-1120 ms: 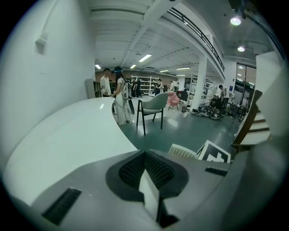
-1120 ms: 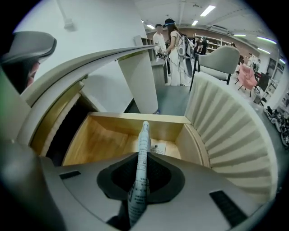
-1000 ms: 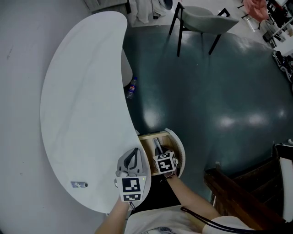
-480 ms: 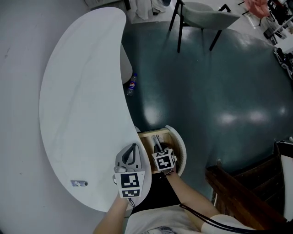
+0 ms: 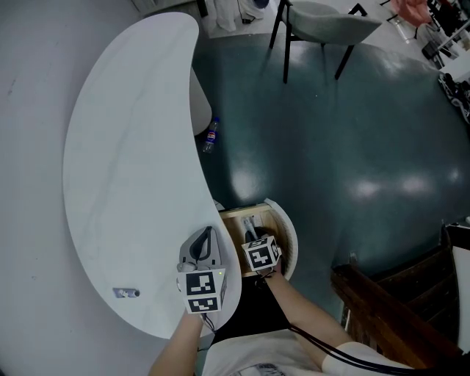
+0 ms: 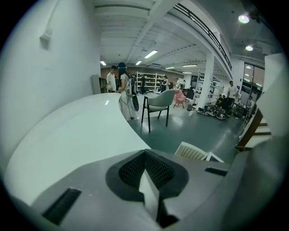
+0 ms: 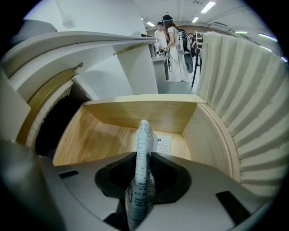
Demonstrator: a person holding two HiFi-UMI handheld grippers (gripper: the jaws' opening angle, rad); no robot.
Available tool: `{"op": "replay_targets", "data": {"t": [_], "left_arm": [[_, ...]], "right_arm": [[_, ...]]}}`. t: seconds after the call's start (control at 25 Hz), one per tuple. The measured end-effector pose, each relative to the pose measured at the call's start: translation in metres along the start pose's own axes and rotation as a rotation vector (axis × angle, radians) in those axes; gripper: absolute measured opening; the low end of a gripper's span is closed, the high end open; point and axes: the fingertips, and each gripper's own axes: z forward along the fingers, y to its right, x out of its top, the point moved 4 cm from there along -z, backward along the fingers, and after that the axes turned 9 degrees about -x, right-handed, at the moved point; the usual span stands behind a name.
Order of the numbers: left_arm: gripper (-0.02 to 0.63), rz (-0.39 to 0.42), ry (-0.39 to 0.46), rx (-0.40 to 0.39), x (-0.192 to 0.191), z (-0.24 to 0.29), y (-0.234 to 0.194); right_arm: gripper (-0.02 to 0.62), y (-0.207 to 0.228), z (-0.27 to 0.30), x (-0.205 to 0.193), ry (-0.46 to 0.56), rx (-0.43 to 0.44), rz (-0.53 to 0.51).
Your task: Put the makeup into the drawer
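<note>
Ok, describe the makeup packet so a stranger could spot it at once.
Find the curved white table and the open wooden drawer under its near edge. Over it the right hand-held gripper, jaws just opening, has the makeup packet between them. Unlike the printed label lying on the drawer floor, it is a thin white sachet standing on edge.

The curved table (image 5: 125, 147) on the left is plain white. The floor (image 5: 330, 147) to its right is dark glossy teal with pale glints. The near drawer (image 7: 113, 131) is light honey wood with visible grain inside, and its rounded front (image 7: 244, 90) is cream with upright ribs. The makeup packet (image 7: 143, 176) is white with fine dark print. The far chair (image 5: 323, 18) has a grey-green seat on black legs.
</note>
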Motion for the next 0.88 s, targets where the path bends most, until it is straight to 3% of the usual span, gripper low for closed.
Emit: {"op": "replay_targets", "data": {"t": [0.4, 0.88], "left_arm": [[0.017, -0.018, 0.014, 0.029, 0.001, -0.008, 0.003], [0.017, -0.073, 0.039, 0.120, -0.012, -0.039, 0.008]], "right_arm": [[0.120, -0.003, -0.006, 0.004, 0.021, 0.038, 0.012], [0.150, -0.006, -0.016, 0.005, 0.033, 0.101, 0.024]]}}
